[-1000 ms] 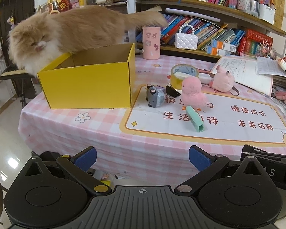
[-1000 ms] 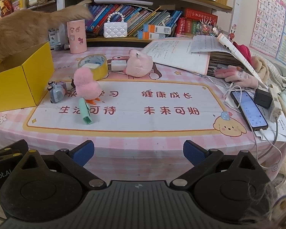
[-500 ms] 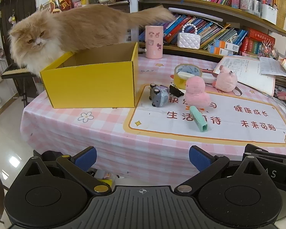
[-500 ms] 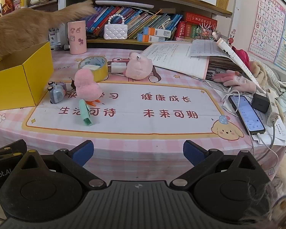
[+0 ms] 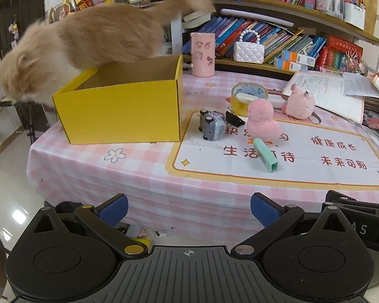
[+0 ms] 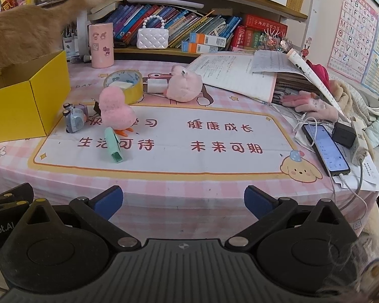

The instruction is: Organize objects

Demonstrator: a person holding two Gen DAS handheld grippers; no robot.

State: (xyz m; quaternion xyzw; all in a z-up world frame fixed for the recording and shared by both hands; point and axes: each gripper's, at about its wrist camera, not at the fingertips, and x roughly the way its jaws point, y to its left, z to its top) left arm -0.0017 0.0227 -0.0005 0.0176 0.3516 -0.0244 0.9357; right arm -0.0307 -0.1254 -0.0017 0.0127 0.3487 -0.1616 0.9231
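We count one yellow box [image 5: 121, 112] and one fluffy cat [image 5: 88, 38]. We see two pink plush toys, one [image 5: 261, 122] near the front and one [image 5: 299, 102] farther back. There is one little toy car [image 5: 212, 126], one green tube [image 5: 266, 155], one roll of tape [image 5: 249, 96], one black clip [image 5: 233, 119], one pink cup [image 5: 202, 54], one white purse [image 5: 249, 51] and one phone [image 6: 326, 149].

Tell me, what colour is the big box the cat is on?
Yellow. The box shows best in the left wrist view.

Crowded bookshelf [image 6: 202, 22], alphabet poster [image 6: 353, 35], glossy floor [image 5: 10, 197]
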